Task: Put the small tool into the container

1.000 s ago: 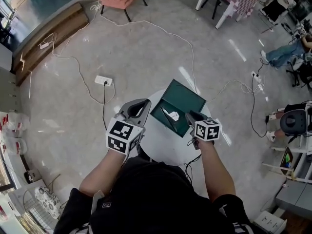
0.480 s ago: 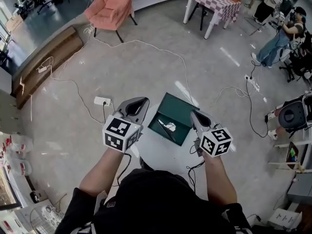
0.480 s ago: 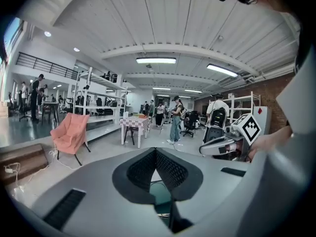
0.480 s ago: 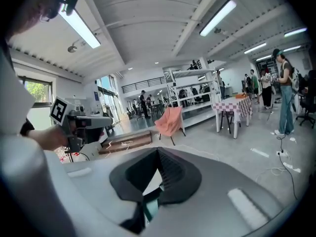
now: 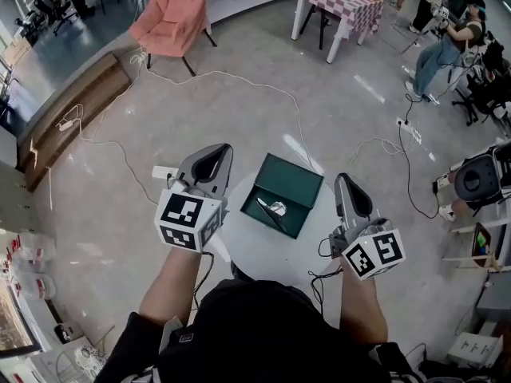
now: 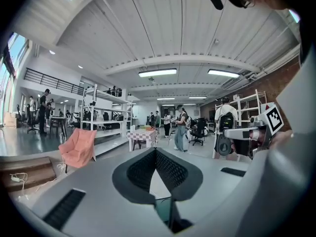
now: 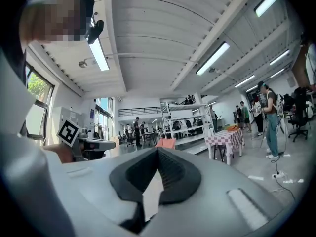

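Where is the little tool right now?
In the head view, the small tool lies inside the open green container on the round white table, between the left gripper and the right gripper.

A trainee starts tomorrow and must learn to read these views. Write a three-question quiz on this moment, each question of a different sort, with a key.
1. True or false: the small silver metal tool lies inside the open dark green rectangular container.
2. Multiple choice: the container stands on A) a round white table, B) a pink armchair, C) the grey floor.
3. Short answer: what do the left gripper and the right gripper hold between their jaws?
Key: 1 true. 2 A. 3 Nothing; both pairs of jaws are together and empty.
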`<state>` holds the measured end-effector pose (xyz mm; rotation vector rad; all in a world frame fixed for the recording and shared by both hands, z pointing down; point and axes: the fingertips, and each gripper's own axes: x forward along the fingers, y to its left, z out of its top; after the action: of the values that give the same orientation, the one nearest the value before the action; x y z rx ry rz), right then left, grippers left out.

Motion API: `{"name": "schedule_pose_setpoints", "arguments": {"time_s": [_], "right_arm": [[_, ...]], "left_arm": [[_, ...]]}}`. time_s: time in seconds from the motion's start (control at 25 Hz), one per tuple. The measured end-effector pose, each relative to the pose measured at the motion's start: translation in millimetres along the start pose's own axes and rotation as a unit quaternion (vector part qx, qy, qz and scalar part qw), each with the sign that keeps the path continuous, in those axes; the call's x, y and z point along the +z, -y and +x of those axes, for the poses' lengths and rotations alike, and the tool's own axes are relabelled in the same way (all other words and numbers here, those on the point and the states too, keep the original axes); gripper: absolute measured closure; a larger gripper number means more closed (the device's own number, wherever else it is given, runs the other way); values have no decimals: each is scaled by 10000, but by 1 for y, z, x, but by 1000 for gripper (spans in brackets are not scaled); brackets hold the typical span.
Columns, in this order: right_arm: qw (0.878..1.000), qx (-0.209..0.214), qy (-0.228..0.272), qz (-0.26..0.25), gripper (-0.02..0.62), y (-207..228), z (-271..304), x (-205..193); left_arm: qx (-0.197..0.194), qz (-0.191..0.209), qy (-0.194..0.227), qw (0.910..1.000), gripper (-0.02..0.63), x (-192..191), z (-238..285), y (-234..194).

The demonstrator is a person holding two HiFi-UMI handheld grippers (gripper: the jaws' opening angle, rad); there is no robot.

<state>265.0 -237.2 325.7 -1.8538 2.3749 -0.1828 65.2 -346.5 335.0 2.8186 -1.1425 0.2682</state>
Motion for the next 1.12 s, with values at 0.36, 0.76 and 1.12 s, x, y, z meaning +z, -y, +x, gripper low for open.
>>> {"name": "schedule_pose_setpoints", "arguments": {"time_s": [0.36,0.76,1.12], "right_arm": [[9979,121,190,-613,586,8,5,33],[9971,31,360,-673,588,8,7,41],[9981,-1,255,-565,588,12,5,29]], "left_arm": [[213,-111,53,9997,601,-2,11,-10],[262,-59,154,9995,600,5,12,-6],[333,-85,145,9993,600,3,9,-4]]}}
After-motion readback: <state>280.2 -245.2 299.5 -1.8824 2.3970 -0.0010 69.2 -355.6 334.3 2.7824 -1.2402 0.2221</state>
